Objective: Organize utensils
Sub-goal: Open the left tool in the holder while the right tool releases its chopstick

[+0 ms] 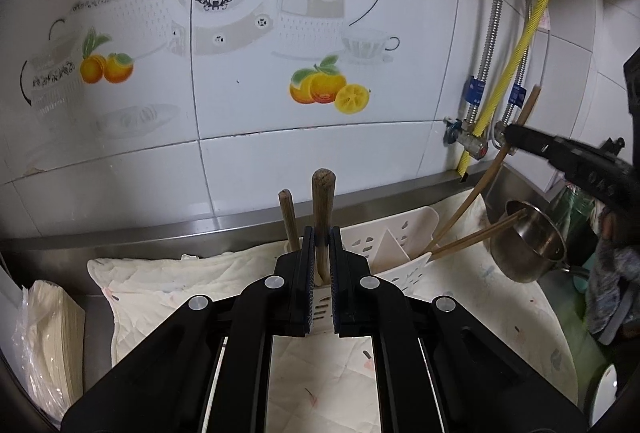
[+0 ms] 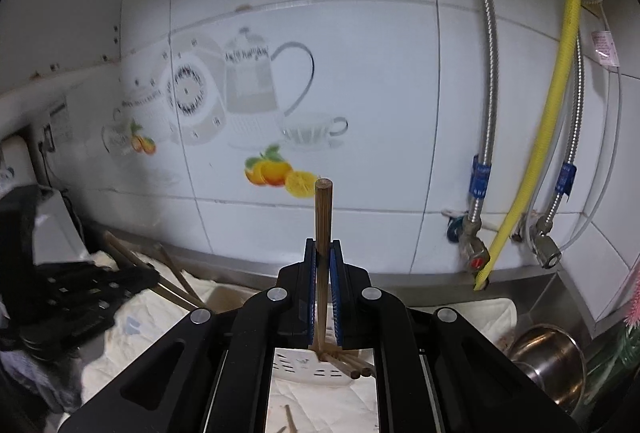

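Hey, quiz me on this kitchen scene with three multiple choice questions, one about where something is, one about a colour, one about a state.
1. Where is the round steel saucepan?
A. right of the white slotted plastic utensil caddy
B. left of it
C. inside it

2. What colour is the ribbed hose on the tiled wall?
A. red
B. yellow
C. green

3. What are the right tongs doing?
A. hanging open
B. shut on nothing
C. shut on a brown wooden chopstick

Answers:
1 A, in the left wrist view the pan sits to the caddy's right on the cloth.
2 B, the hose is plainly yellow.
3 C, the stick stands upright between the blue pads.
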Motion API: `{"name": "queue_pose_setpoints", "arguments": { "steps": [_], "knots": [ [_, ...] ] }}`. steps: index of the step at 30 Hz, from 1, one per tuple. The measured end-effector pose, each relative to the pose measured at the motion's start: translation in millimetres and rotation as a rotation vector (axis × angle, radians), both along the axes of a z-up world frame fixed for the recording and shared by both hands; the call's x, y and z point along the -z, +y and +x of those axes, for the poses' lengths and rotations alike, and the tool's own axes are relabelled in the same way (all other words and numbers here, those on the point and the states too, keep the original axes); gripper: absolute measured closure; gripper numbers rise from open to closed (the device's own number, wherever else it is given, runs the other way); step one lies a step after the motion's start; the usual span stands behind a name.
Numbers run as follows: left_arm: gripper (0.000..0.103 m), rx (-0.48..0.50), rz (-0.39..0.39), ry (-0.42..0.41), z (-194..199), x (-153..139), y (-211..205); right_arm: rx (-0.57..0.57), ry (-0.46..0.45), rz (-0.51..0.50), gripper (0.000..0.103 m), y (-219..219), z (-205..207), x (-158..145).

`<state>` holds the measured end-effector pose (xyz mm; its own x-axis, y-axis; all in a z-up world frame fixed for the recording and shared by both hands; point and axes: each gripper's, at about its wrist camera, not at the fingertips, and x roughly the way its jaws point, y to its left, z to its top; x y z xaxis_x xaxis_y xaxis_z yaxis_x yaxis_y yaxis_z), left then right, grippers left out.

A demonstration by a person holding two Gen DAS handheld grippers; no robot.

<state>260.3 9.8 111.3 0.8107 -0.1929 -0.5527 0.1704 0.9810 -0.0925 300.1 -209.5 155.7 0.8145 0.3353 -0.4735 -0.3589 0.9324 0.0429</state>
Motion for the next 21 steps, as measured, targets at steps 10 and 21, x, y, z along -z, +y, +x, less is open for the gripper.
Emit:
{"name": "queue_pose_setpoints", "arguments": {
  "steps": [10, 21],
  "knots": [
    [0.097, -0.008, -0.015, 0.009, -0.7, -1.4, 3.0, 0.015, 0.063, -0.022, 0.096, 0.9, 12.9, 27.9],
    [0.081, -0.005, -0.025, -0.003, -7.3, -6.5, 2.2, 0.023, 0.075, -0.023, 0.094, -3.6, 10.3, 32.7]
  ]
}}
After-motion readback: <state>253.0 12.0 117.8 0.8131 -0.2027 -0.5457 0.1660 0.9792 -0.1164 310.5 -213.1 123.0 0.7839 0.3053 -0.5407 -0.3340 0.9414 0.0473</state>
